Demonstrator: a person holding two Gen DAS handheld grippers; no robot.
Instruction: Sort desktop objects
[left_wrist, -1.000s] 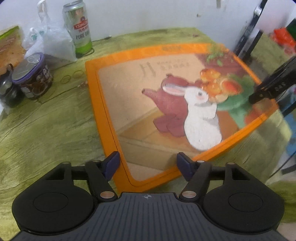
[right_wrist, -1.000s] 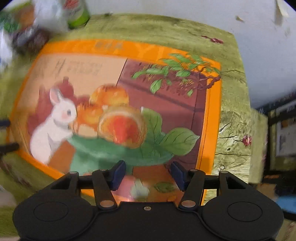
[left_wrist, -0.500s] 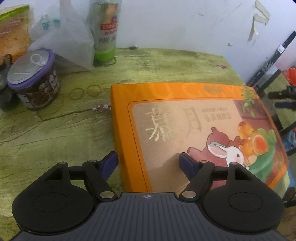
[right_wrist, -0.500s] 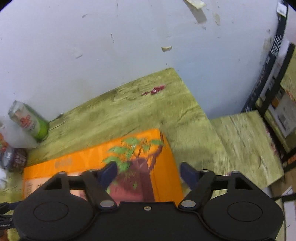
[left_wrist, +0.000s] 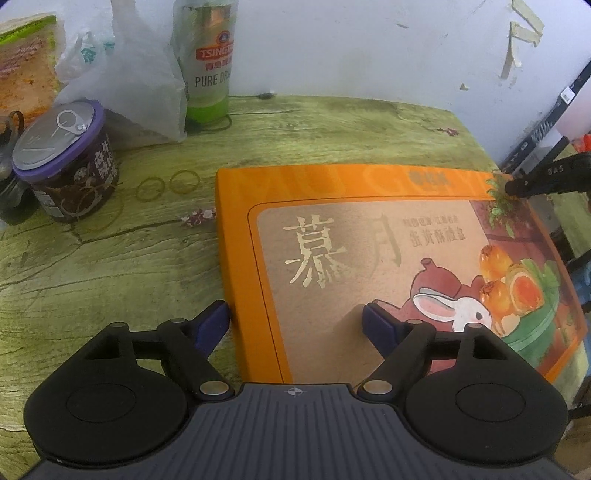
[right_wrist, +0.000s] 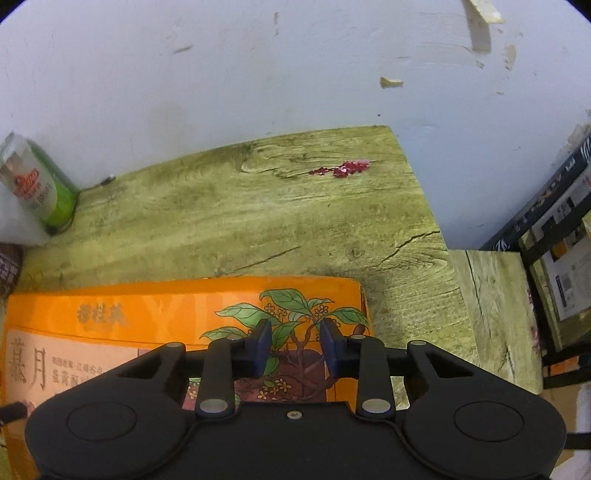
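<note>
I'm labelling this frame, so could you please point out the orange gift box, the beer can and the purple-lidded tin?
orange gift box (left_wrist: 369, 266), left wrist view, lid face.
beer can (left_wrist: 208, 74), left wrist view, label.
purple-lidded tin (left_wrist: 55, 134), left wrist view, foil top.

The box (left_wrist: 332, 192) is orange with a white rabbit and green leaves; the worktop (left_wrist: 92, 277) is green wood-grain; the can (left_wrist: 207, 74) silver and green; the tin (left_wrist: 66, 170) purple-rimmed.
</note>
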